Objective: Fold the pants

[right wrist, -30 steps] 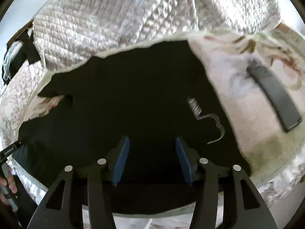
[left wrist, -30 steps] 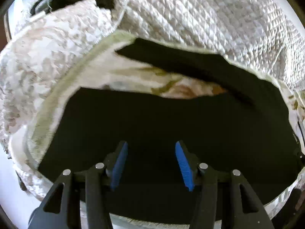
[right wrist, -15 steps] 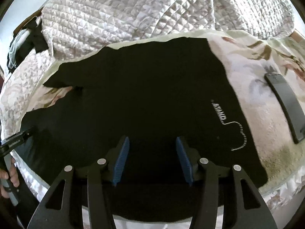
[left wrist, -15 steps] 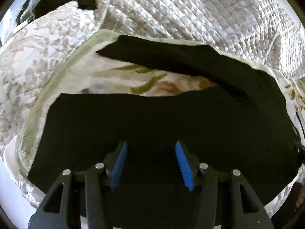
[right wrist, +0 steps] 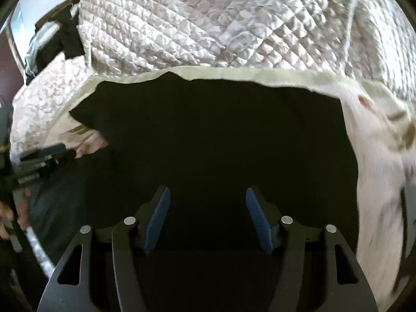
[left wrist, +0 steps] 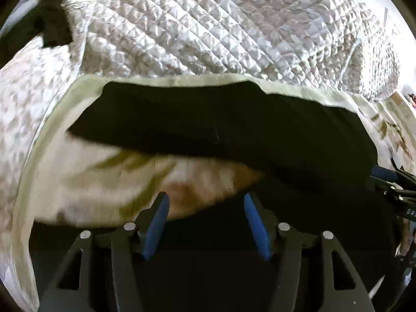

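Note:
The black pants (left wrist: 221,124) lie spread flat on a floral bedspread (left wrist: 91,179), one leg reaching left along the far side. My left gripper (left wrist: 205,223) is open and empty, just above the near leg's upper edge. In the right wrist view the pants (right wrist: 221,135) fill the middle. My right gripper (right wrist: 208,221) is open and empty, close over the black cloth. The left gripper shows at the left edge of the right wrist view (right wrist: 39,163), and the right gripper shows at the right edge of the left wrist view (left wrist: 395,187).
A quilted white cover (left wrist: 221,26) is bunched up behind the pants. Dark clothing (left wrist: 52,28) lies at the far left corner. The floral bedspread (right wrist: 382,156) runs to the right of the pants.
Both grippers have moved forward and lower over the pants. The left view now shows more bedspread between the legs. The printed logo and the dark flat object have left the right view.

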### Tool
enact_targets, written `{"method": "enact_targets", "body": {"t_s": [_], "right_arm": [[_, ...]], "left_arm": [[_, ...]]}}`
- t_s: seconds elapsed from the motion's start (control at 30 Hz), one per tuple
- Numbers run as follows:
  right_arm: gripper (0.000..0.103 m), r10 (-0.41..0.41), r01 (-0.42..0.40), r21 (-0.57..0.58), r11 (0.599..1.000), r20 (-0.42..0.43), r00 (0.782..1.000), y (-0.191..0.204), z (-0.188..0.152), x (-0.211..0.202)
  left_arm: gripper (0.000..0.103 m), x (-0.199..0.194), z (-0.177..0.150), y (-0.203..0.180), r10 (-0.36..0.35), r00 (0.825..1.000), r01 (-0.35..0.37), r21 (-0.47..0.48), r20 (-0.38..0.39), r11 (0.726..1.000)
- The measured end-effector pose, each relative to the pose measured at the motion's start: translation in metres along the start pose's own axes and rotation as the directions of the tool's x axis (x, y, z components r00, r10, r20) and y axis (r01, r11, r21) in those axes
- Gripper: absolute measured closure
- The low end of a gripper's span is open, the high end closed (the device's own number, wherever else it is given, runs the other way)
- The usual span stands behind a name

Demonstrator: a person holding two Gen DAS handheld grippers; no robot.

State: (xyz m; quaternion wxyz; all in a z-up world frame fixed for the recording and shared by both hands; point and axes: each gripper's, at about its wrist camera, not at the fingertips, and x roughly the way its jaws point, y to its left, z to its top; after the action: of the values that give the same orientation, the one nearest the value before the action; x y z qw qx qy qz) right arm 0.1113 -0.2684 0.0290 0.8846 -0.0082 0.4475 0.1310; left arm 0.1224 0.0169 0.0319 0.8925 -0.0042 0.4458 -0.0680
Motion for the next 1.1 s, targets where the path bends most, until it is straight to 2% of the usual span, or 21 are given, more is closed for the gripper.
{"method": "enact_targets", "body": {"t_s": [0.17,0.27,0.5,0.73,0.87,0.9,0.93,0.97,1.03,1.1], "right_arm": [[0.041,0.006,-0.006,-0.041,0.999,0.009,1.000,-0.016,0.045,0.029],[0.034,0.013,-0.012,-0.074,0.997,0.006,1.000,-0.025,0.067,0.048],[0.034,0.034,-0.036,-0.114,0.993,-0.018,0.999,-0.045,0.114,0.096],[0.034,0.041,-0.051,-0.166,0.985,-0.061,0.997,-0.054,0.134,0.134],[0.034,0.044,-0.059,-0.185,0.981,-0.083,0.996,-0.054,0.135,0.142],[0.046,0.033,-0.050,-0.201,0.978,-0.083,0.996,-0.052,0.134,0.142],[0.070,0.027,-0.044,-0.215,0.976,-0.079,0.997,-0.050,0.134,0.141],[0.081,0.029,-0.044,-0.223,0.974,-0.069,0.997,-0.048,0.134,0.139],[0.093,0.032,-0.045,-0.222,0.974,-0.062,0.998,-0.045,0.134,0.136],[0.094,0.025,-0.036,-0.225,0.974,-0.052,0.998,-0.041,0.133,0.128]], "left_arm": [[0.035,0.031,0.042,0.009,-0.002,1.000,0.002,0.001,0.021,1.000],[0.033,0.055,0.065,0.016,0.013,1.000,-0.013,-0.003,0.025,1.000],[0.030,0.101,0.107,0.020,0.007,0.999,-0.007,-0.009,0.038,1.000],[0.028,0.139,0.123,0.009,0.002,1.000,-0.003,0.034,0.009,0.999],[0.028,0.145,0.119,0.001,0.041,0.999,-0.043,0.083,0.031,0.996],[0.036,0.145,0.119,-0.002,0.044,0.998,-0.047,0.097,0.033,0.994],[0.050,0.145,0.118,-0.006,0.032,0.999,-0.036,0.117,0.033,0.993],[0.057,0.144,0.117,-0.011,0.036,0.999,-0.042,0.144,0.039,0.989],[0.097,0.144,0.116,-0.023,0.042,0.998,-0.048,0.189,0.036,0.981],[0.098,0.143,0.116,-0.029,0.066,0.997,-0.072,0.204,0.038,0.976]]}}
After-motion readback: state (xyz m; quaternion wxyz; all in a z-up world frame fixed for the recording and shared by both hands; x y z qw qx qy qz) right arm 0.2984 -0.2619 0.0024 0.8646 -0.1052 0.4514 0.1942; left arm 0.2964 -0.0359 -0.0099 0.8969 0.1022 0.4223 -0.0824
